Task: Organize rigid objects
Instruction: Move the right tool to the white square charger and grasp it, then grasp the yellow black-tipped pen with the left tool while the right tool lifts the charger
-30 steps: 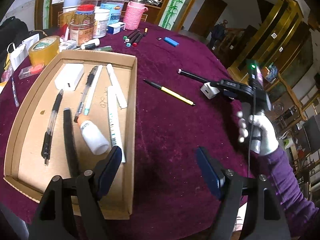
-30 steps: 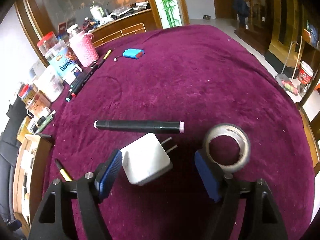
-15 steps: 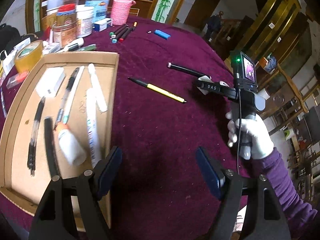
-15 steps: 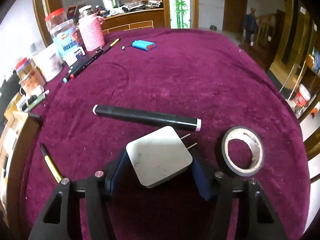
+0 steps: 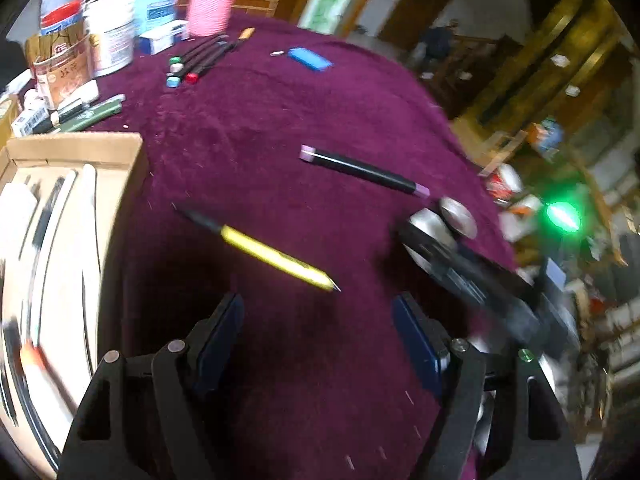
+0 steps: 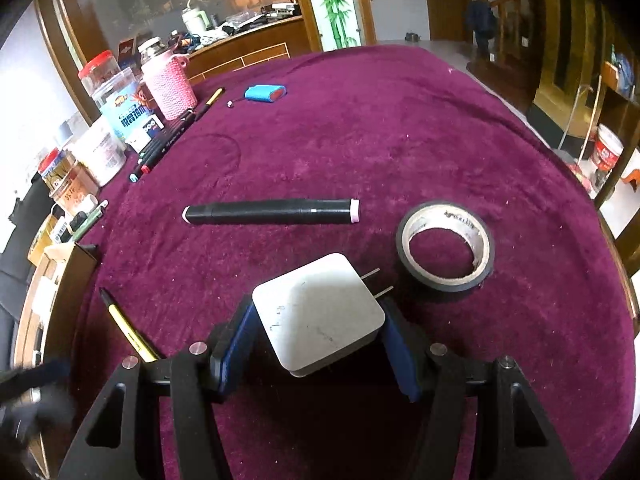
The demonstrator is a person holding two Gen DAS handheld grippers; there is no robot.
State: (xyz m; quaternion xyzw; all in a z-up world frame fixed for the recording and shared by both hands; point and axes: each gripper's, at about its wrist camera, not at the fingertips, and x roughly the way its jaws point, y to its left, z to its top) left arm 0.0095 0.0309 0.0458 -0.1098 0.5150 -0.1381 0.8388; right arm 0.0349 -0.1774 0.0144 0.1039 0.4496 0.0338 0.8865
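My right gripper [image 6: 318, 334] is shut on a white plug charger [image 6: 318, 312] and holds it just above the purple cloth; its prongs point right. A black marker [image 6: 272, 211] lies beyond it and a black tape roll [image 6: 445, 245] to its right. My left gripper [image 5: 318, 338] is open and empty over the cloth. A yellow pen [image 5: 264, 249] lies just ahead of it, with the black marker [image 5: 364, 170] farther off. The cardboard tray [image 5: 76, 148] with pens is at its left. The right gripper shows blurred at the right of the left wrist view.
Jars, a pink knitted bottle [image 6: 168, 86], several markers [image 6: 164, 146] and a blue case [image 6: 265, 93] crowd the table's far left. The yellow pen [image 6: 124, 322] lies left of my right gripper. The table edge curves at the right.
My right gripper closed on the white charger and lifted it slightly. My left gripper swung right, away from the tray, toward the yellow pen.
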